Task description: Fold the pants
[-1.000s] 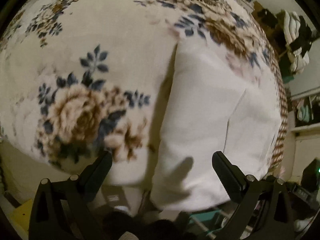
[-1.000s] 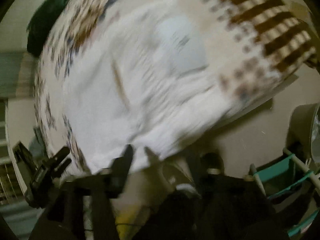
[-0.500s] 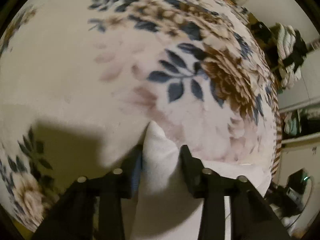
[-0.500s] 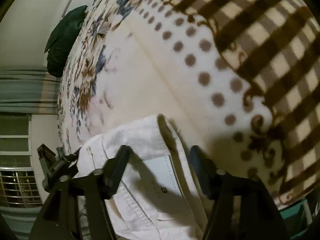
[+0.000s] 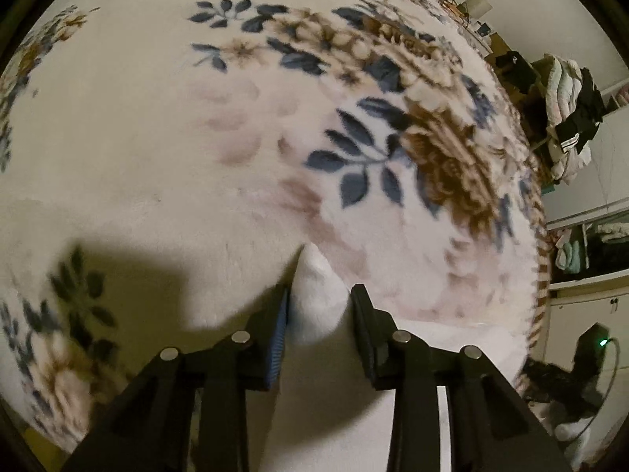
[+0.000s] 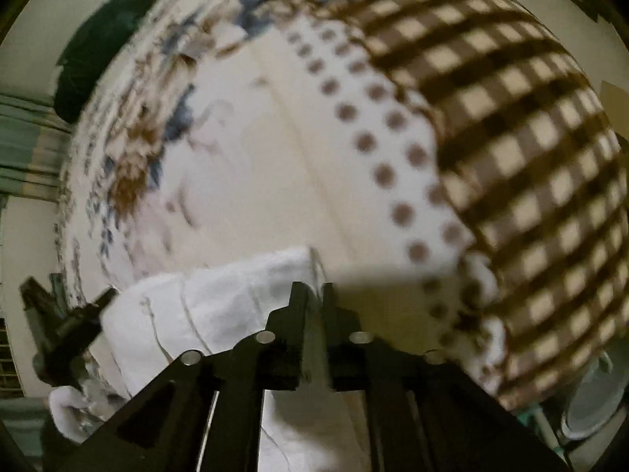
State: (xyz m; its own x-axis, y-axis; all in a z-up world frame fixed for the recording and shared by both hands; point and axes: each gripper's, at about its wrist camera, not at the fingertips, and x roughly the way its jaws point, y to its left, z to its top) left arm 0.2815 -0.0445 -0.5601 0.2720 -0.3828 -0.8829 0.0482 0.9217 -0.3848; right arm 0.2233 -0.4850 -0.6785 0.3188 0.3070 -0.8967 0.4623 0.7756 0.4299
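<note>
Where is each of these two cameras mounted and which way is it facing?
Left wrist: on the left gripper, angled down at the floral fleece blanket; jaws opening slightly, a bunch of the white fabric pants between them.
Right wrist: on the right gripper, angled down at the blanket's dotted and checked border; jaws closing on the pants' edge.
Shared: the pants, the blanket; the left gripper shows at the right view's left edge.

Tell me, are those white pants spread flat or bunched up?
Bunched up at the near edge: the white pants rise in thick folds off the floral blanket, pinched in both grippers.
</note>
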